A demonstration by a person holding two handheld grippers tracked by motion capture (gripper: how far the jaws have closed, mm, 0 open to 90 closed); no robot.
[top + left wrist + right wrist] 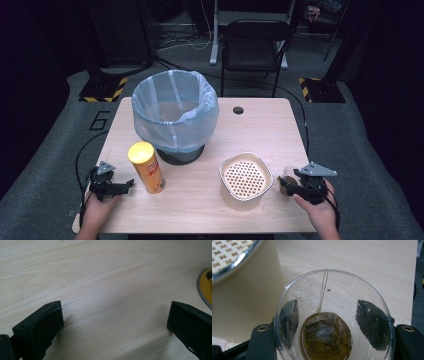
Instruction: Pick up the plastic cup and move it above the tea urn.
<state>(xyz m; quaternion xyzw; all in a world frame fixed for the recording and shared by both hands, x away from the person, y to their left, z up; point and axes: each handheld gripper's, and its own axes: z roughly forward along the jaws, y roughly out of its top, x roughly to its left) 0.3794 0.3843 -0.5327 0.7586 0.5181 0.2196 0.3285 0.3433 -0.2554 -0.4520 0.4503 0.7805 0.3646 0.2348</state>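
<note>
Black jaws of the right claw [334, 325] flanked a clear plastic cup [334, 315] holding a spent tea bag [325, 336] in brown liquid, beside the perforated strainer tub [245, 179] on the worktop [260, 125]; the pads appeared pressed to the cup wall. The step looked like securing the cup; next it likely needed lifting level toward the tub or lined bin [175, 112], while the left claw [122, 186] rested released near the yellow can [146, 166].

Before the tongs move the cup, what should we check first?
1. Right tongs hug the clear cup on both sides: ok.
2. Cup upright, with the tea bag sitting in a little tea at the bottom: ok.
3. Strainer box close beside the cup, top uncovered: ok.
4. Left tongs open, holding nothing: ok.
5. Bin open at the top: ok.
6. Grip strong enough for lifting: cannot tell.
</note>
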